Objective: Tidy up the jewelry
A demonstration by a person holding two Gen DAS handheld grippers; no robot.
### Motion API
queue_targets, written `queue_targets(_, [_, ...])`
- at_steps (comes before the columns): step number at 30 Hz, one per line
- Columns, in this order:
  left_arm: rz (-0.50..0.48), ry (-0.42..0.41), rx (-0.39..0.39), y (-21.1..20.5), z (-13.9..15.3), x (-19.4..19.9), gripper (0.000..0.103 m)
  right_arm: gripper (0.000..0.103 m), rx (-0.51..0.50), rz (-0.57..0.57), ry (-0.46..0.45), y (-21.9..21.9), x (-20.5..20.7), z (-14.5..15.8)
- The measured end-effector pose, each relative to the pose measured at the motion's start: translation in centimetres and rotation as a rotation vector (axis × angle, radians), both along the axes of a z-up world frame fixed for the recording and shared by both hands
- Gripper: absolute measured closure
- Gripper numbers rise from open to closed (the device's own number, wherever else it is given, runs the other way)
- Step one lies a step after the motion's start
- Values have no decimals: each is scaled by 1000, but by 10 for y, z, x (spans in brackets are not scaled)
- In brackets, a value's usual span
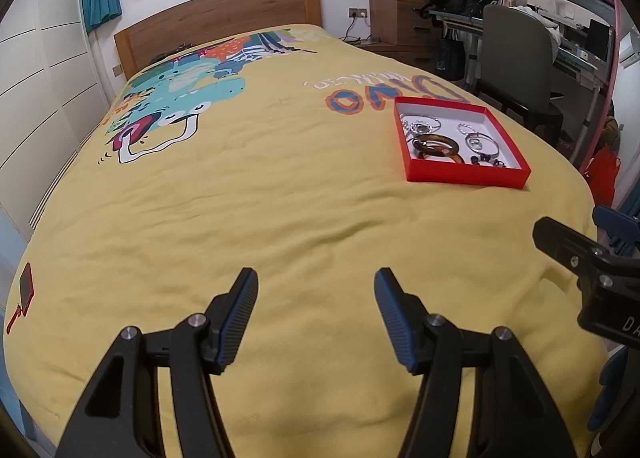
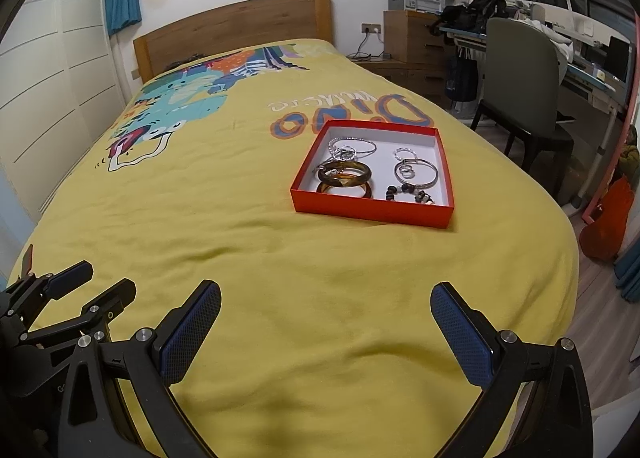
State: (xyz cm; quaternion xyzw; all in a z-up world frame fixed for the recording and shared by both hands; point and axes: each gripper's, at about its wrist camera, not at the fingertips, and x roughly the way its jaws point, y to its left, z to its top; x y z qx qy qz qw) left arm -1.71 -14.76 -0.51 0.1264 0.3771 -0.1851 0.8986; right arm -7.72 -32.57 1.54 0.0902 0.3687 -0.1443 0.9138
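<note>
A shallow red box (image 2: 374, 212) (image 1: 466, 175) with a white inside lies on the yellow bedspread (image 2: 256, 242). In it lie two brown amber bangles (image 2: 345, 173) (image 1: 437, 145), several thin silver bangles and rings (image 2: 416, 172) (image 1: 478, 142), and a dark bead bracelet (image 2: 408, 193). My right gripper (image 2: 326, 294) is open and empty, well short of the box, near the bed's foot. My left gripper (image 1: 316, 278) is open and empty too, left of the box and apart from it. In the right wrist view the left gripper (image 2: 102, 282) shows at the lower left.
A wooden headboard (image 2: 236, 28) stands at the far end, white wardrobe doors (image 2: 52, 98) on the left. A grey chair (image 2: 520, 78), a desk and a wooden drawer unit (image 2: 412, 34) stand right of the bed. A small red-edged phone (image 1: 26, 288) lies at the bedspread's left edge.
</note>
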Motion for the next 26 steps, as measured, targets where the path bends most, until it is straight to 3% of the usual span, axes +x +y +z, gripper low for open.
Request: queue_targets(26, [63, 11, -30, 24, 2, 5, 44, 0, -2, 31, 34, 16, 10, -10])
